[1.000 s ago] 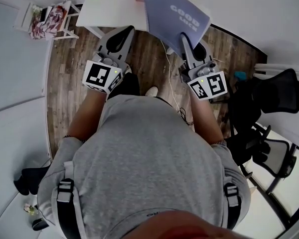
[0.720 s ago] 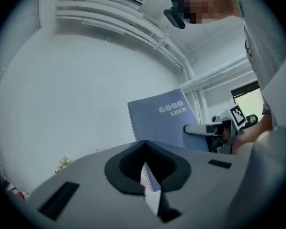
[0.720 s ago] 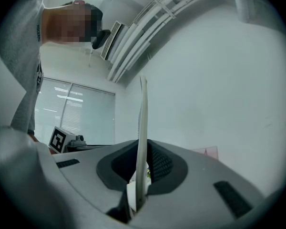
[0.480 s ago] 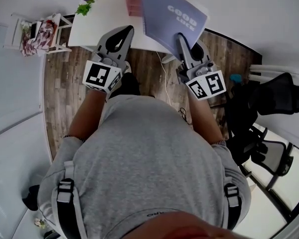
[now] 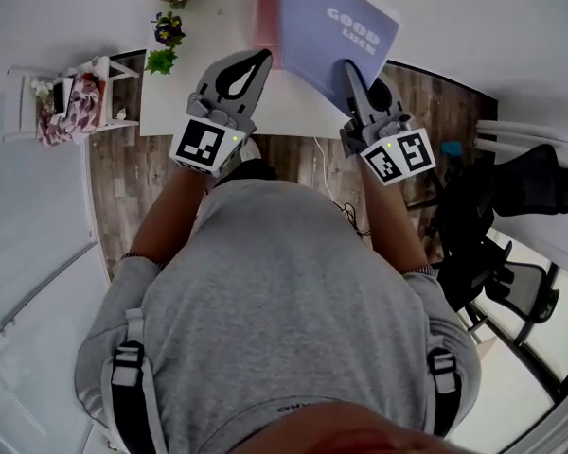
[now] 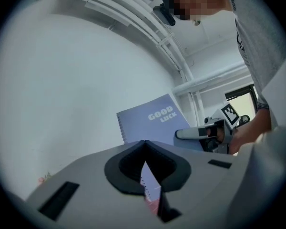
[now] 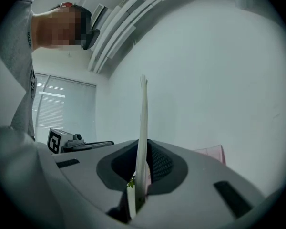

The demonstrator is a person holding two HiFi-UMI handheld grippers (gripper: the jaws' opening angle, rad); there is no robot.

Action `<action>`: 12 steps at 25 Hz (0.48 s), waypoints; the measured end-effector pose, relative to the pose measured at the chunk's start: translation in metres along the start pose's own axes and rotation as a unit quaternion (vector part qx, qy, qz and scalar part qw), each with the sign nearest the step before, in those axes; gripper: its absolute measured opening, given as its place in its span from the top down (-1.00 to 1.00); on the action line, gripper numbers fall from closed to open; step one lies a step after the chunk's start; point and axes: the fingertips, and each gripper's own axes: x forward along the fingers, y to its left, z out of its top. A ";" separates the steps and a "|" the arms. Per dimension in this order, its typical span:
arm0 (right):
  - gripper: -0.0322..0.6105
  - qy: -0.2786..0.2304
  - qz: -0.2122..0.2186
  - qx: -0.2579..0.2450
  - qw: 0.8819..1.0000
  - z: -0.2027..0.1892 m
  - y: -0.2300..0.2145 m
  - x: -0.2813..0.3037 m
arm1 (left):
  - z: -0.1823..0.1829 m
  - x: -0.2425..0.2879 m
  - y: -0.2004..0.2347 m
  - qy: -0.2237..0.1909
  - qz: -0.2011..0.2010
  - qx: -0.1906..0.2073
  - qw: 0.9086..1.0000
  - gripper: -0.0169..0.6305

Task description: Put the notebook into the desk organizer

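Matt paper notebook (image 5: 336,31), smooth white desk (image 5: 170,102), wood-plank floor (image 5: 123,178)

notebook (image 5: 336,31): top cut by frame edge | pink organizer (image 5: 267,12): mostly behind notebook

Potted plants (image 5: 168,30) on the white table (image 5: 175,102), black chair (image 5: 535,183) right

The only legible print is "GOOD LUCK", set in pale capitals on two lines across the lavender-blue cover of the spiral-bound notebook (image 5: 333,41), readable in both the head view and the left gripper view.
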 end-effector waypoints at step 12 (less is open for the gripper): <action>0.79 0.007 -0.004 0.082 0.997 -0.008 -0.041 0.068 | -0.024 0.041 0.060 0.019 -0.022 -0.020 0.999 0.89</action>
